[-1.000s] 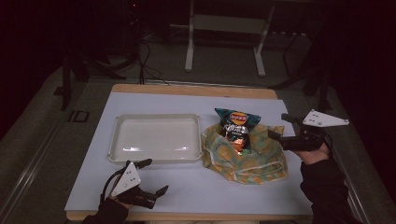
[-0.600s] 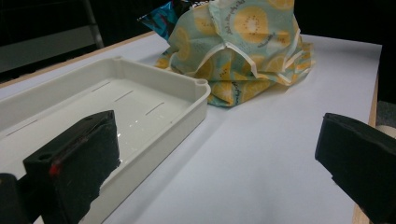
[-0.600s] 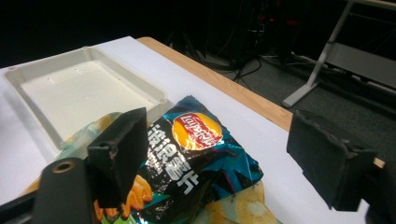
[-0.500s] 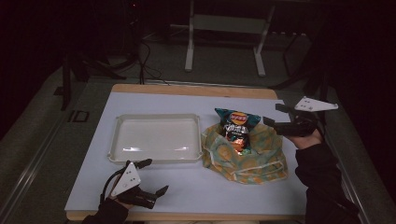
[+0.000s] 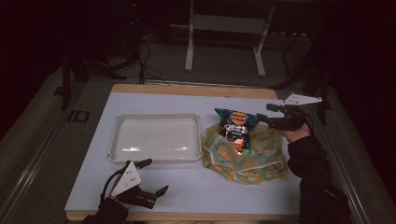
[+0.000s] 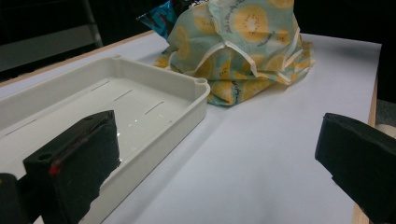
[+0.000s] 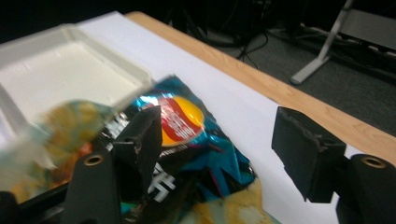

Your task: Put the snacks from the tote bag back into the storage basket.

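blue foil crisp packet pokes from the yellow-patterned cloth bag beside the white plastic tray, its top just ahead of your spread-jawed right gripper, while your left gripper, also spread, sits well apart.

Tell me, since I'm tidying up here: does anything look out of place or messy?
Mostly the crumpled patterned cloth right of the white tray: it lies bunched in uneven folds with a chip bag half sunk in it, tilted. The tray sits square and holds nothing.
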Demonstrator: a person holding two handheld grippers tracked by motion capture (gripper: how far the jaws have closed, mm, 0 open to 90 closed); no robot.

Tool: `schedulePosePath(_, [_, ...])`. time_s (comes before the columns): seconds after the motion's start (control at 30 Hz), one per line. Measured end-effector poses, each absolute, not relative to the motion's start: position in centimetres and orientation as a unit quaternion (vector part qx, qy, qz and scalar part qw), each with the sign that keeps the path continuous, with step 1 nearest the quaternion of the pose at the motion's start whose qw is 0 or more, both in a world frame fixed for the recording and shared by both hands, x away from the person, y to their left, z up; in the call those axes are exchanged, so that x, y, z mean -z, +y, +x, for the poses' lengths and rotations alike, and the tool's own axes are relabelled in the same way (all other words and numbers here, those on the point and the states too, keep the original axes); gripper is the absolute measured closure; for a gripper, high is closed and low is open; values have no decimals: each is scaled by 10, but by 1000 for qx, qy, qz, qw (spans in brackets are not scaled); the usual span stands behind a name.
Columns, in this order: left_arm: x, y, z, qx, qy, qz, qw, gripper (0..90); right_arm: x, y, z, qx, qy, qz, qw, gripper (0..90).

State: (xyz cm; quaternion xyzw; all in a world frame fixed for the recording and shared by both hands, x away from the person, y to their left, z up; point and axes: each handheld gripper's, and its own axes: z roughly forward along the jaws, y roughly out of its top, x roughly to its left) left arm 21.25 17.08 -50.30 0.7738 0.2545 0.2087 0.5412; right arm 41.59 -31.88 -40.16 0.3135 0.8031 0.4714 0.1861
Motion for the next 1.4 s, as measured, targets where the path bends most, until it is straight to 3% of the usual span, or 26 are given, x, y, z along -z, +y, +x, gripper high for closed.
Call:
schedulePosePath(0.97, [504, 171, 214, -206, 257, 775, 539, 3, 466, -313, 460, -423, 829, 342, 130, 354])
schedulePosePath(1.2, [504, 171, 215, -204, 257, 775, 539, 3, 470, -312, 464, -419, 832, 346, 110, 415])
schedulePosePath(1.4, [504, 171, 215, -205, 257, 775, 539, 3, 474, -311, 468, -415, 835, 352, 88, 524])
